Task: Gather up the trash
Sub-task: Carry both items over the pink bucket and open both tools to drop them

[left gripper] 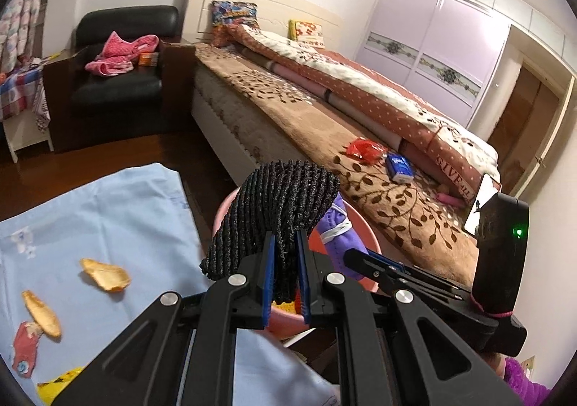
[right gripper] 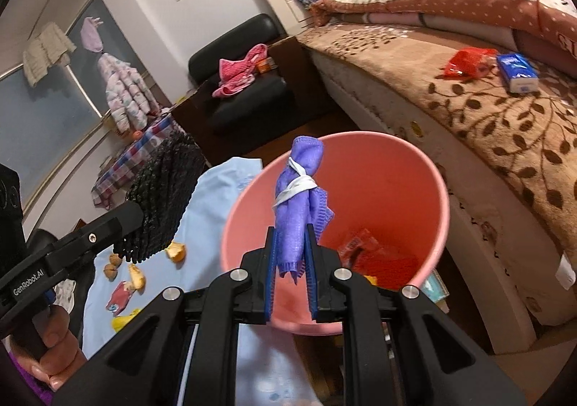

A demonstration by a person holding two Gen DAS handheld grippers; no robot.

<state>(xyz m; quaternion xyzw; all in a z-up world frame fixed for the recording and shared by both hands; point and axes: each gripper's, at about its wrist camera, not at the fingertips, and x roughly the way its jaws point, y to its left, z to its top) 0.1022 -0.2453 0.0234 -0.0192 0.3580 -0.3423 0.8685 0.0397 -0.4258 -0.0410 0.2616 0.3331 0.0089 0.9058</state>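
Left of the left gripper [left gripper: 285, 272], orange peels [left gripper: 104, 274] lie on a pale blue cloth [left gripper: 108, 218]. Its jaws pinch a black knit rag [left gripper: 277, 211], which bulges up above them and hangs partly over the near rim of the pink bin [left gripper: 364, 225]. Just right of those jaws the right gripper [right gripper: 290, 261] holds its own load: its jaws clamp the lower end of a purple cloth roll [right gripper: 299, 189] tied with a white band [right gripper: 295, 186], standing upright over the open mouth of the bin. Below and beyond the right jaws, red and yellow wrappers [right gripper: 375, 258] lie at the bottom of the bin. In the right wrist view, left of the jaws, a hand [right gripper: 54, 352] grips the left gripper's handle, with walnut shells [right gripper: 113, 263] and peel scattered on the cloth under the rag. Further right, past the bin, a red wrapper [right gripper: 468, 61] and a blue tissue pack [right gripper: 517, 72] rest side by side on the bed [right gripper: 487, 124].
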